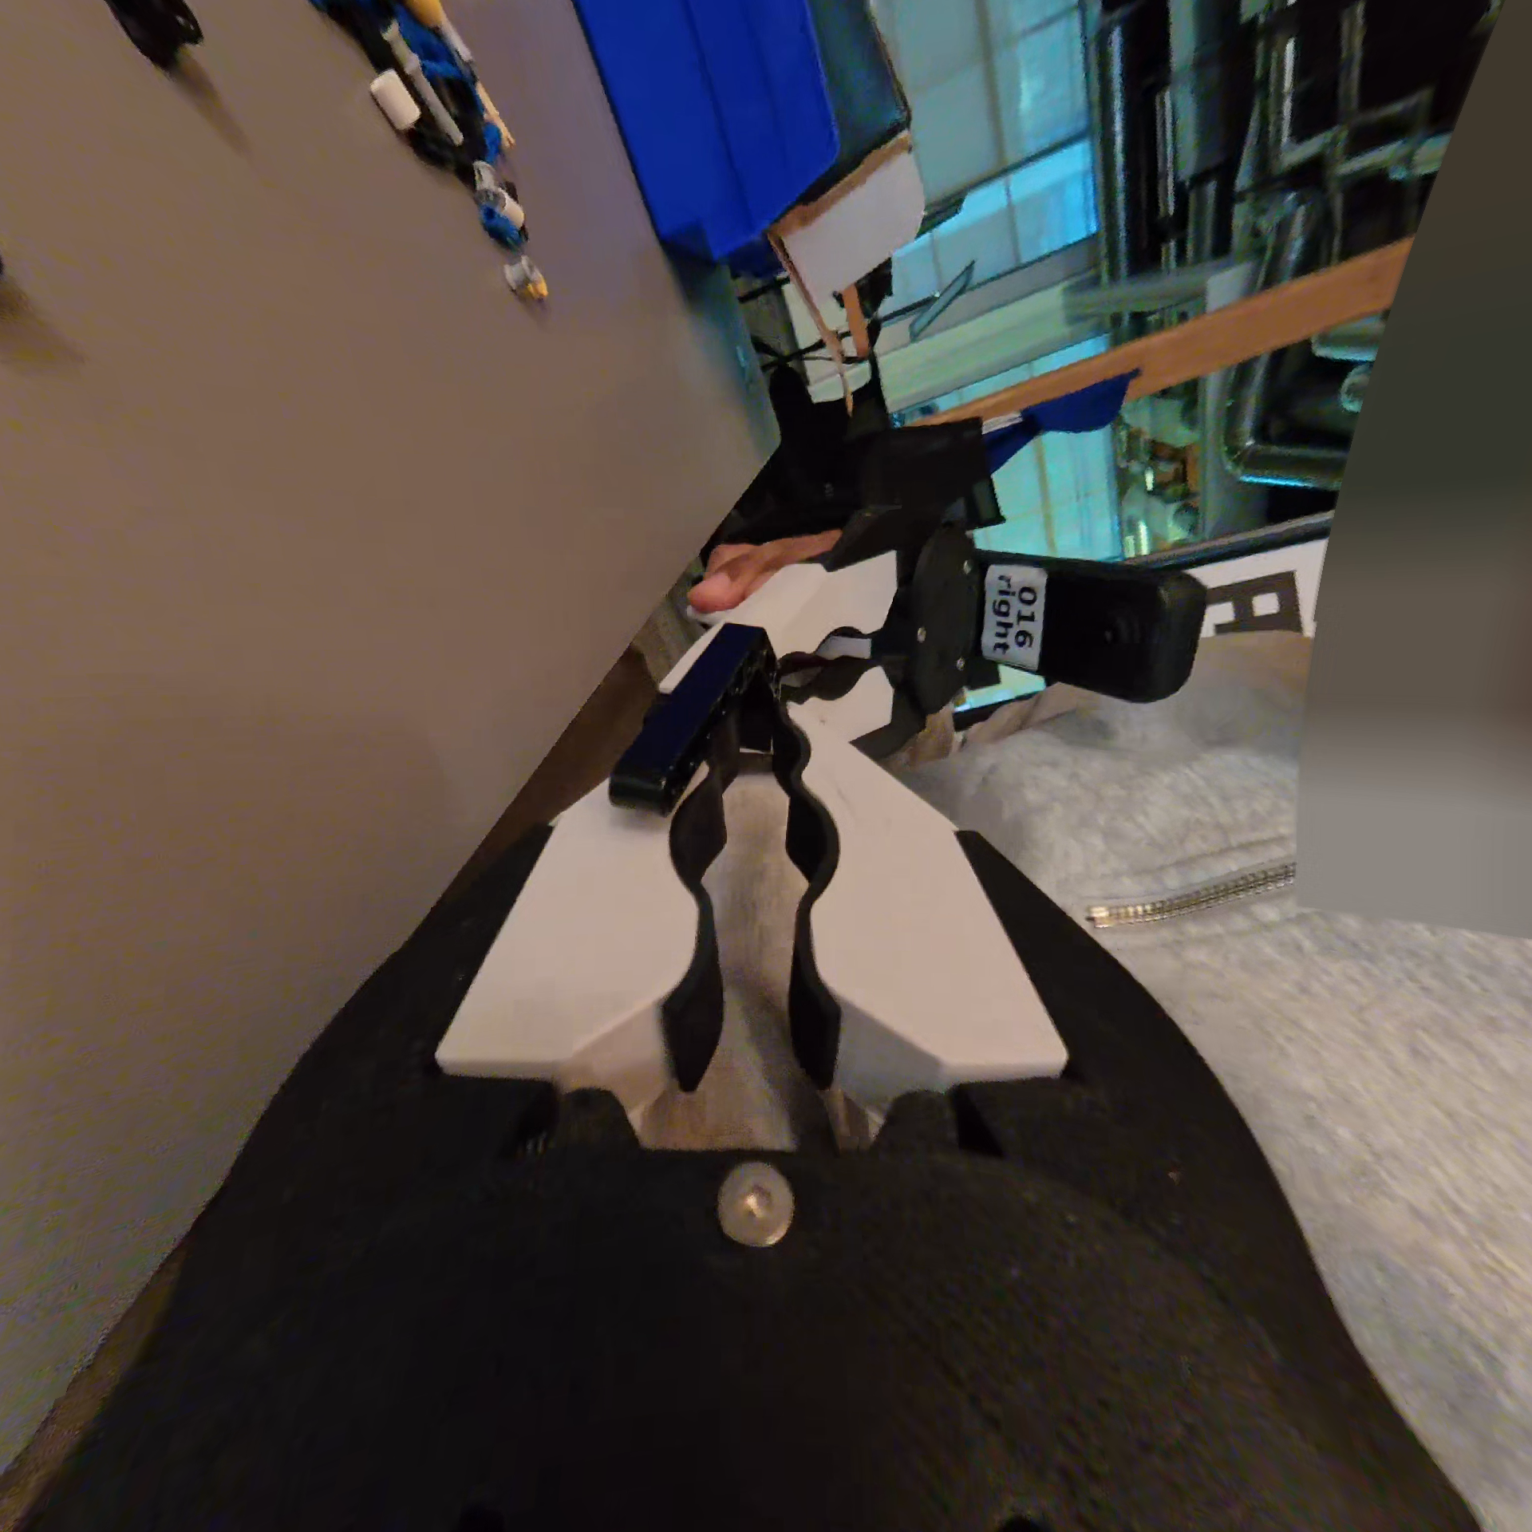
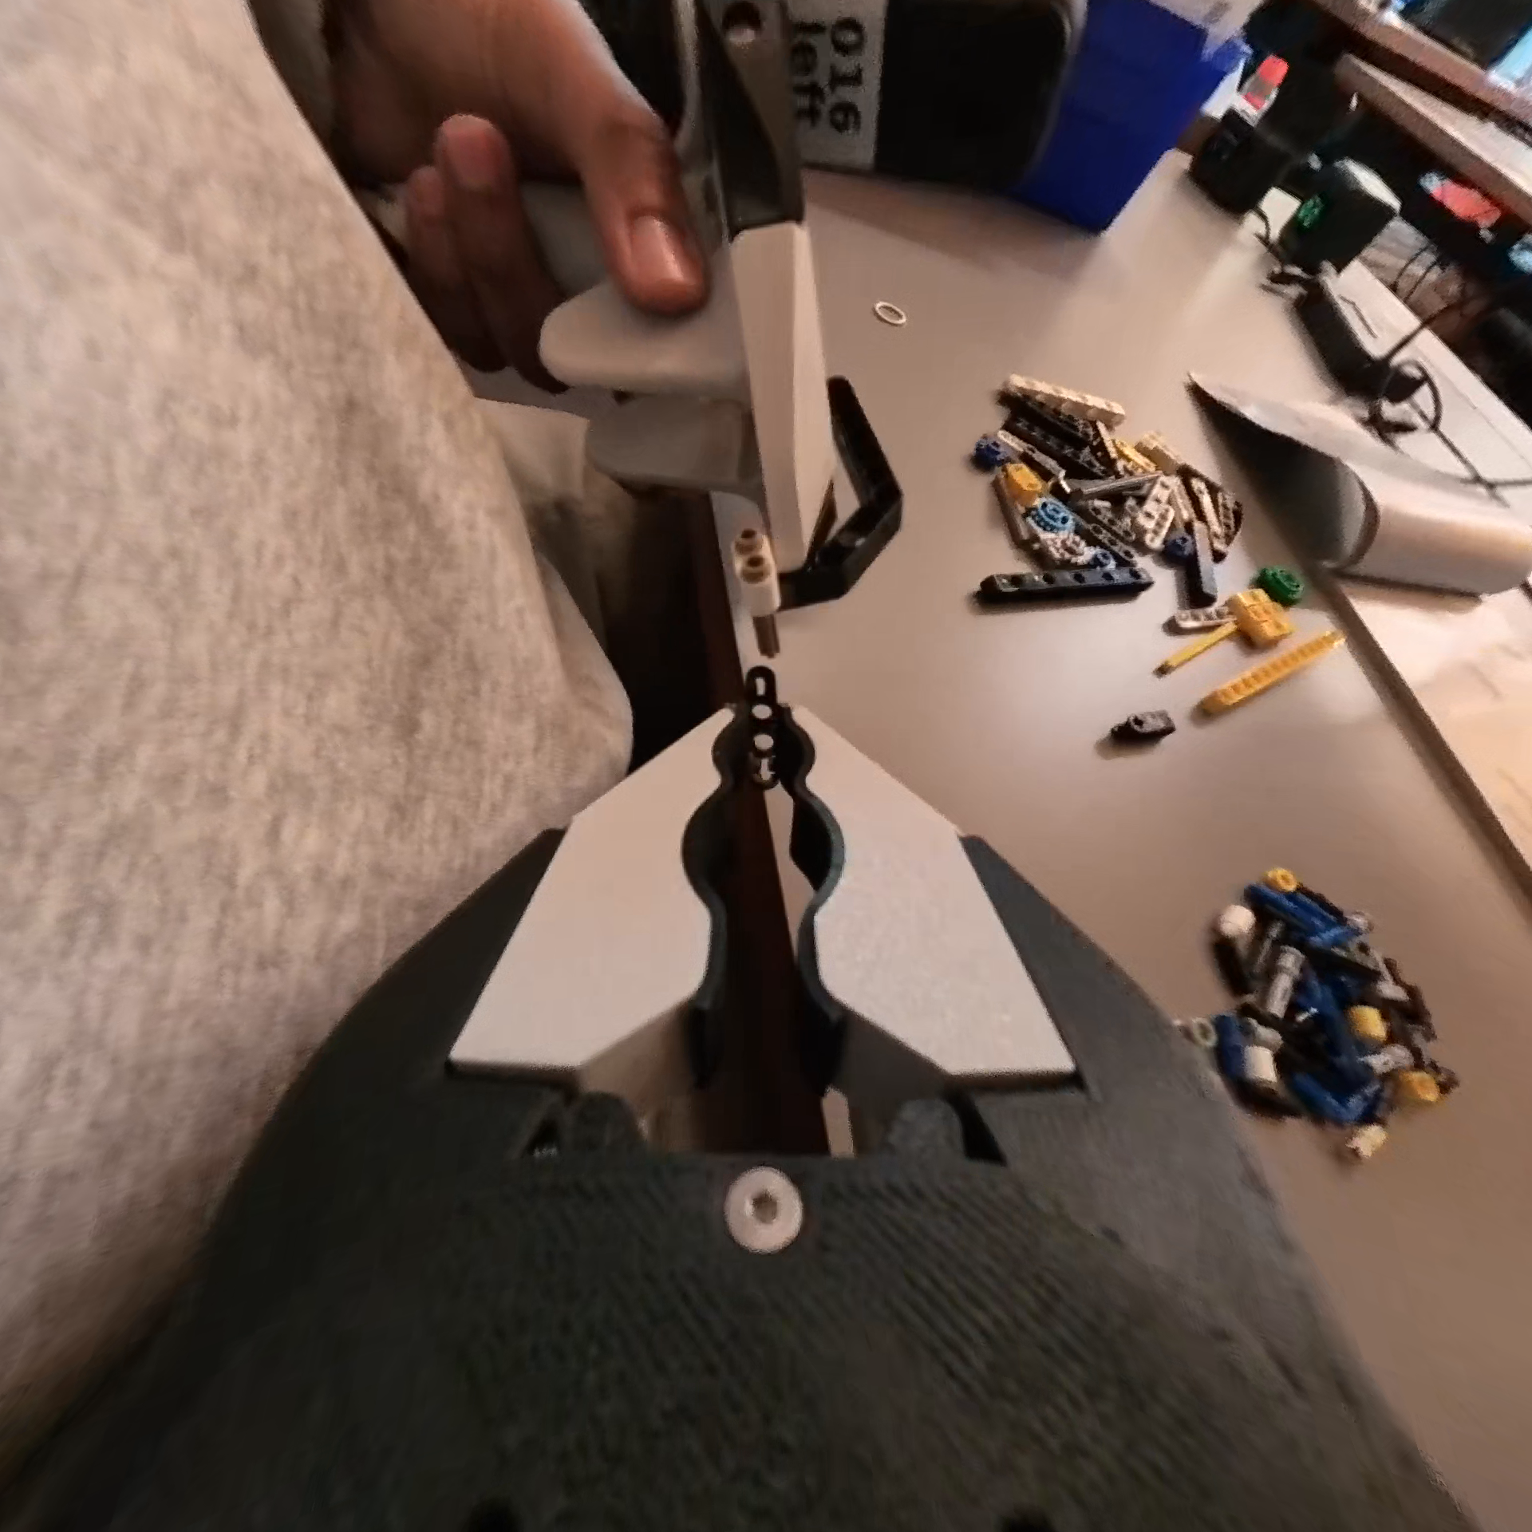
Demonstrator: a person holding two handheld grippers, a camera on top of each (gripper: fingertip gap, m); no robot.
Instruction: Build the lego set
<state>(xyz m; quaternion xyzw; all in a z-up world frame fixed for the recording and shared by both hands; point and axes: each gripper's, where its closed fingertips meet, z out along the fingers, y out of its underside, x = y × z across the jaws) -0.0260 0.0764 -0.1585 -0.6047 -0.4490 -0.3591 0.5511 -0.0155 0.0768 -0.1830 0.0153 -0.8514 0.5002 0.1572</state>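
My left gripper [image 1: 750,713] is shut on a black angled lego beam [image 1: 692,729], held off the table's near edge. In the right wrist view this gripper [image 2: 779,530] comes down from above with the angled beam [image 2: 858,514]; a white connector [image 2: 756,572] with tan pins and a dark axle end hangs at its lower end. My right gripper [image 2: 761,738] is shut on a thin black beam with holes [image 2: 761,705], its tip just below the white connector, not touching. The right gripper [image 1: 837,663] also shows in the left wrist view, facing my left fingertips.
On the grey table [image 2: 995,787] lie a pile of black, white and yellow beams [image 2: 1102,489], a pile of blue pins [image 2: 1326,1003], a yellow beam [image 2: 1268,671], a green piece [image 2: 1281,584] and a white bag [image 2: 1409,514]. A blue bin [image 2: 1119,124] stands behind. A person's grey top lies at left. The tips of both grippers are at nearly the same place.
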